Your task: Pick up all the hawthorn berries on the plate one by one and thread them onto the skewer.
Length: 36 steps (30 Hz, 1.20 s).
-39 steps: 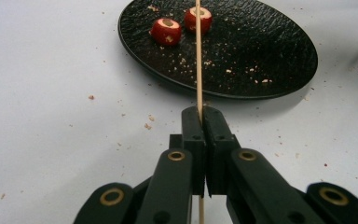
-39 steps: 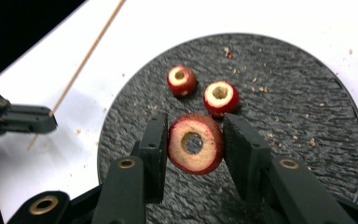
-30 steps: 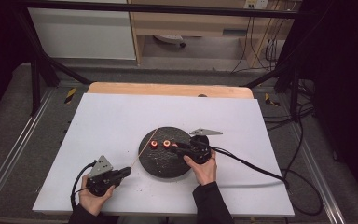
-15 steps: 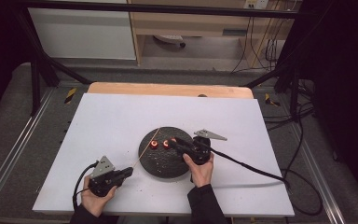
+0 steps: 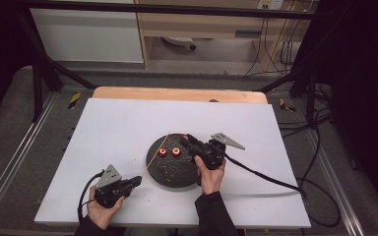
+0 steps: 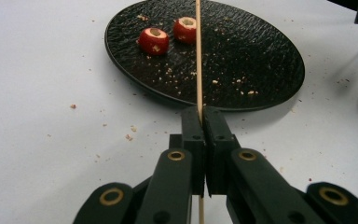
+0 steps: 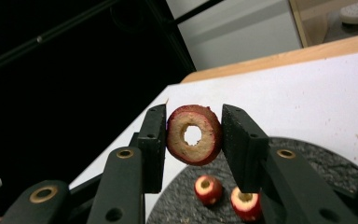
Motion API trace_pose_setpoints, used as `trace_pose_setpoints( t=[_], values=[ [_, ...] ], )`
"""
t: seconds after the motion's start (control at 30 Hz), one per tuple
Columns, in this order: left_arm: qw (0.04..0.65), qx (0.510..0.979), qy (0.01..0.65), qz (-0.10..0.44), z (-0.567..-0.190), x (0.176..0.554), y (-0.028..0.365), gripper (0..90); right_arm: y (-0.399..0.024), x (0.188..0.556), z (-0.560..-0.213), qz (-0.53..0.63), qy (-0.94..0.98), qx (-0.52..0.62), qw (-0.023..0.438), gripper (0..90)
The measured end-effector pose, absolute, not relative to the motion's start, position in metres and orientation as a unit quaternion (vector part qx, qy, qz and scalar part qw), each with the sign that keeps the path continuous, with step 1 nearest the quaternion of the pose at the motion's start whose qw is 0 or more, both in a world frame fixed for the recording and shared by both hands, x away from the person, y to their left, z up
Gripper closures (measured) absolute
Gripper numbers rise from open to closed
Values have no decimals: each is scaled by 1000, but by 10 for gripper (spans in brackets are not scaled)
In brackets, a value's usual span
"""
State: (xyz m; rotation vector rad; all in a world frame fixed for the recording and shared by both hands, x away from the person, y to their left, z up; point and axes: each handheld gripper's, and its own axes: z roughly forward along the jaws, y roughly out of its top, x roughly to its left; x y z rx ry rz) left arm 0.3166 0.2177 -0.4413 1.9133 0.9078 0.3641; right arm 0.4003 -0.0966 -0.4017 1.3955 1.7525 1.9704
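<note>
Low in the high view, a little left of centre, the left hand-held gripper is clamped tight on a thin wooden skewer. In the left gripper view the skewer runs straight up the middle of the frame from between the closed jaws and out over the black plate. Two small red fruit pieces with hollowed centres lie on the plate's upper left part, close together, the right one just beside the skewer.

At the centre of the high view the right hand-held gripper sits over the plate's upper right edge. In the right gripper view its jaws pinch a red-skinned ring of fruit with a pale cut face and a hole through the middle, held above the plate, with the two pieces below it.

The plate rests on the white counter, which is sprinkled with crumbs around it.
</note>
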Motion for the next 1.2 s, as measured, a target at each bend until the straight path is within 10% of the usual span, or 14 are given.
trace_pose_setpoints(
  t=[1.2],
  values=[
    [500, 776, 355, 148, -435, 310, 189, 881, -97, 417, -397, 735, 492, 460, 77, 627]
  ],
)
